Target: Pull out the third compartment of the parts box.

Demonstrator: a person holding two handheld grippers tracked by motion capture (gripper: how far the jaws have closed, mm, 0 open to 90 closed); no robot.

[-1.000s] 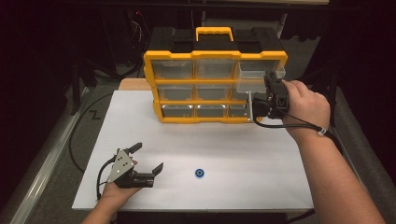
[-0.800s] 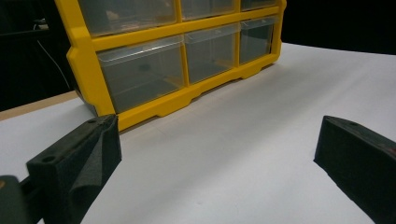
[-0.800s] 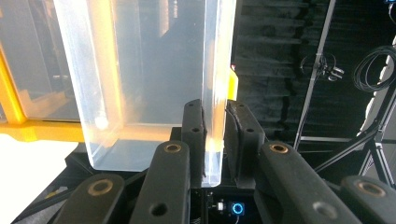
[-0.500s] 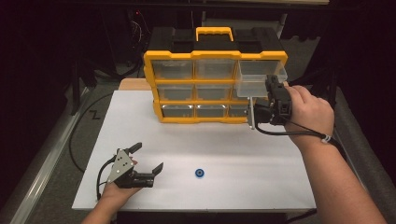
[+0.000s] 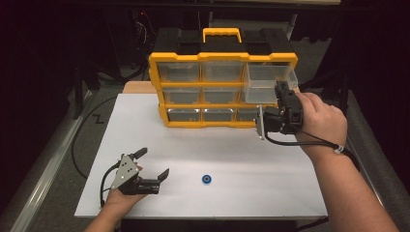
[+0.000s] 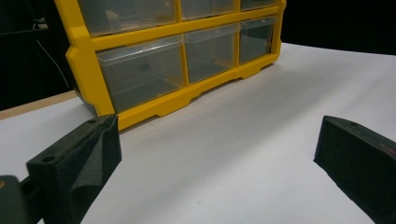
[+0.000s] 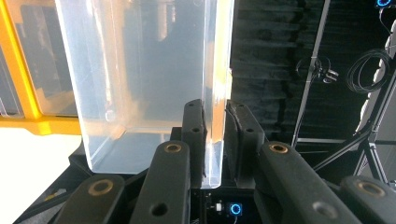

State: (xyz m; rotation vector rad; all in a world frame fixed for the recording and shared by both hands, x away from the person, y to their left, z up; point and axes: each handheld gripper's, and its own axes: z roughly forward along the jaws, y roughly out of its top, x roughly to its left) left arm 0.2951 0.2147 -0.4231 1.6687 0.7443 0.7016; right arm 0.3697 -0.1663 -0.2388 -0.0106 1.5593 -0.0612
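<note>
A: Entry. Which step was in hand at the yellow organizer (image 5: pixel 222 89)?

B: Drawer extraction, by my reading. The clear drawer (image 5: pixel 267 82) at the top right of the organizer stood partly pulled out toward the near side. The right hand-held gripper (image 5: pixel 279 99) had its jaws nearly closed, clamped on the drawer's front wall; in the right gripper view the wall (image 7: pixel 215 88) sat pinched between the two pads.

A: Contents?

B: Drawer looked empty, as far as I could tell through the plastic.

A: And the left?

B: The left hand-held gripper (image 5: pixel 153 162) rested on the white table (image 5: pixel 290 193) at the near left, jaws spread wide, nothing between them, touching no object. A small blue ring (image 5: pixel 207 179) lay on the table just right of it, well apart from the organizer.

A: Next move?

B: Judgement only: either a straight, level pull to clear the drawer, or bringing the ring up to it. Tilting risks binding in the slot.
</note>
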